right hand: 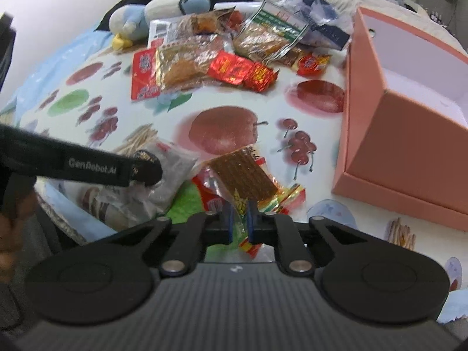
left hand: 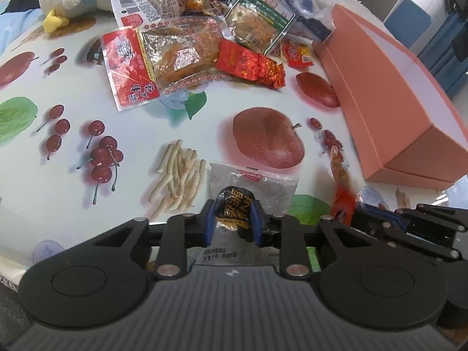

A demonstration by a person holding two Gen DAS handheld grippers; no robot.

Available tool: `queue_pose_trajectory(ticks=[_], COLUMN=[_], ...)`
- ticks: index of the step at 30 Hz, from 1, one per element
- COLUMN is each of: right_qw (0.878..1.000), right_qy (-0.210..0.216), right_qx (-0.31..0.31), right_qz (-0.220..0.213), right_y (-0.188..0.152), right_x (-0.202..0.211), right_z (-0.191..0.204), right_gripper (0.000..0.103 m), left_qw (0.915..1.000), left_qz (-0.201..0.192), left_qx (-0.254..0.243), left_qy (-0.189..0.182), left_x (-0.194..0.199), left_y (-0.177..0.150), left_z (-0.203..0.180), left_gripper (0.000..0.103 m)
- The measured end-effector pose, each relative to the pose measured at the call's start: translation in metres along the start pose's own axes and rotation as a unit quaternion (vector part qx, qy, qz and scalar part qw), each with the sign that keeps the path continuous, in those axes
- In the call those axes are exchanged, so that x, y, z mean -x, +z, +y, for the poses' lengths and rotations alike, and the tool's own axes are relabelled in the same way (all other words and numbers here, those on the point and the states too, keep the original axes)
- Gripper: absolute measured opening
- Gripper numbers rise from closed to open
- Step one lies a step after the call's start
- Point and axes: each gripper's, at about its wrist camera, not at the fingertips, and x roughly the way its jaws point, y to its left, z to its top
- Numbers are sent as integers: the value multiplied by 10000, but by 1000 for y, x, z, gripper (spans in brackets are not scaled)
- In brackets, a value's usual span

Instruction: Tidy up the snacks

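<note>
A: What do my 2 grippers have?

B: My left gripper point(left hand: 232, 218) is narrowed, blue pads pressing a clear crinkled snack bag with a black and gold label point(left hand: 234, 204) at the table's near edge. My right gripper point(right hand: 239, 223) is nearly closed, pinching the corner of a clear packet holding a flat brown ribbed sheet point(right hand: 244, 175).

A: Anything unclear?

B: Both labels are too blurred to read. The bag's lower part hides under my gripper.

A: The rest?

B: A pile of red and silver foil snack packets point(left hand: 187, 55) lies far off on the fruit-print tablecloth point(left hand: 73, 204), beside the open pink cardboard box point(right hand: 409, 146).
</note>
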Motion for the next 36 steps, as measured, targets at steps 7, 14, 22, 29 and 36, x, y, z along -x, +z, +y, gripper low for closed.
queue_pose_trajectory(ticks=[7,14,22,29,36], right_qw=[9990,9962,9937,9889,9820], right_qy=[-11,-2,-87,-100,-256], right_qx=[-334,-772,-904,-1079,-1248], right_qz=[-287,-392,-664,-1018,-1398], right_y=[11,15,25,38,53], right_x=[25,47,85,129,163], right_z=[-9,-17,-19,-25,-45], right_gripper=[6,6,6,6,6], left_qw=[9999,9994,9972,9943,9903], left_qz=[-75,-310,-744,-1050,-1234], left_qx=[19,94,78,-137,-444], left_qy=[81,94,43,-133,-465], left_x=[18,53,108,148,156], left_y=[-4,0,18,33,57], left_z=[-6,-16,-39,-69,-112], left_gripper=[16,15,15,15,15])
